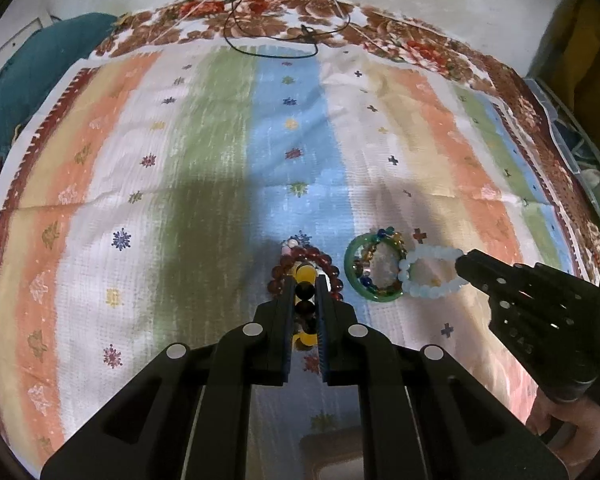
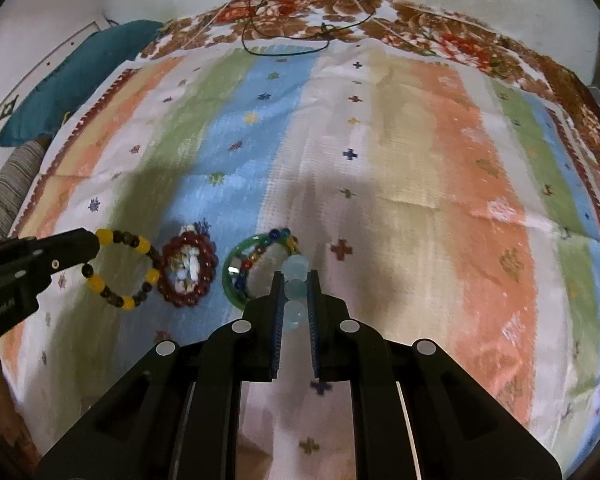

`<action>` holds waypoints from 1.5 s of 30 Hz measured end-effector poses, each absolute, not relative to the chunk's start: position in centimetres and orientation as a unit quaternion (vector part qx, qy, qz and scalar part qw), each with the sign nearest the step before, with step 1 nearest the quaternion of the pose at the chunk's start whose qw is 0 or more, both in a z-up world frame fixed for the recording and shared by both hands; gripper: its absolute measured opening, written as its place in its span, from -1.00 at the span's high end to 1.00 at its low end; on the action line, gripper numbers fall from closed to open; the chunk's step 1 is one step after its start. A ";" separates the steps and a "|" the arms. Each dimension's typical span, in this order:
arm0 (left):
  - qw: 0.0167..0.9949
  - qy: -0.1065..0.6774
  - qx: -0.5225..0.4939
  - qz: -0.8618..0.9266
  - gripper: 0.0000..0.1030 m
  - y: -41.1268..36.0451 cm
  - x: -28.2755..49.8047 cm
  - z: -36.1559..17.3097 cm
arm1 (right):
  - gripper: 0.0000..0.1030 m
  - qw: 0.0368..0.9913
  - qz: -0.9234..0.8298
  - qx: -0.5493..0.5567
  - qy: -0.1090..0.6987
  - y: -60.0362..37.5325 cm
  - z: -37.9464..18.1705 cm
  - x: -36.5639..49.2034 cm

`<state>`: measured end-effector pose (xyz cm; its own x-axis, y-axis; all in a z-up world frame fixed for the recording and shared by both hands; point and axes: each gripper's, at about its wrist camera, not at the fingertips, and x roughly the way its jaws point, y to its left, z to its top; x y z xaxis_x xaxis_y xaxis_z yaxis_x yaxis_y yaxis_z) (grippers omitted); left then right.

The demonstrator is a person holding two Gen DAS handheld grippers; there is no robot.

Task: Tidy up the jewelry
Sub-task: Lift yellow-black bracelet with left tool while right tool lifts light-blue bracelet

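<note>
My left gripper (image 1: pixel 305 280) is shut on a yellow and black bead bracelet (image 1: pixel 304 294), which also shows in the right wrist view (image 2: pixel 118 268). Just beyond lies a dark red bead bracelet (image 1: pixel 308 270) with a small pale bracelet inside (image 2: pixel 186 270). A green bangle (image 1: pixel 374 268) holds a multicolour bead bracelet (image 2: pixel 278 240). My right gripper (image 2: pixel 295 278) is shut on a pale blue bead bracelet (image 2: pixel 295 280), seen as a ring in the left wrist view (image 1: pixel 430 272), touching the bangle.
All lies on a striped cloth (image 1: pixel 220 140) over a floral bedspread (image 1: pixel 260 20). A black cord (image 1: pixel 268 36) loops at the far edge. A teal cushion (image 2: pixel 72 76) sits at the far left.
</note>
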<state>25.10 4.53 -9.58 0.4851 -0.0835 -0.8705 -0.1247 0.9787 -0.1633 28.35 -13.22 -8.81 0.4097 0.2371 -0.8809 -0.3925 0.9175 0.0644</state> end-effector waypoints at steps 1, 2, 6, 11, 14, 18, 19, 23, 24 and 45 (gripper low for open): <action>0.856 0.507 -0.103 0.010 0.82 4.5 25.0 -9.5 | 0.77 0.836 0.188 -0.073 0.510 -13.4 -8.8 28.1; 0.856 0.507 -0.103 0.009 0.82 4.4 24.9 -9.3 | 0.77 0.836 0.187 -0.073 0.511 -13.6 -8.7 27.8; 0.856 0.507 -0.098 0.003 0.82 4.0 24.4 -9.0 | 0.77 0.836 0.188 -0.071 0.511 -13.8 -8.5 27.0; 0.854 0.512 -0.090 0.003 0.82 3.6 23.5 -8.9 | 0.77 0.838 0.198 -0.072 0.503 -14.1 -7.7 26.1; 0.858 0.508 -0.078 0.006 0.82 3.4 22.9 -8.5 | 0.77 0.840 0.201 -0.069 0.500 -14.2 -7.3 25.6; 0.859 0.505 -0.087 0.007 0.82 3.4 22.1 -7.8 | 0.77 0.843 0.211 -0.061 0.492 -14.6 -6.3 24.9; 0.860 0.503 -0.087 0.008 0.82 3.3 21.9 -7.6 | 0.77 0.844 0.213 -0.062 0.489 -14.6 -6.0 24.7; 0.865 0.495 -0.085 0.005 0.82 2.9 21.0 -6.8 | 0.77 0.849 0.215 -0.068 0.478 -14.9 -5.1 23.7; 0.865 0.494 -0.084 0.004 0.82 2.8 20.8 -6.7 | 0.77 0.849 0.216 -0.067 0.477 -15.0 -4.9 23.5; 0.896 0.434 -0.085 -0.034 0.82 0.3 14.5 -1.6 | 0.76 0.864 0.261 -0.060 0.426 -16.2 -0.4 16.6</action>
<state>14.50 0.28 -1.64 0.6210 -0.1353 -0.7720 -0.0119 0.9832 -0.1819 16.63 -16.18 -0.45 0.5013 0.3998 -0.7673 -0.5022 0.8566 0.1183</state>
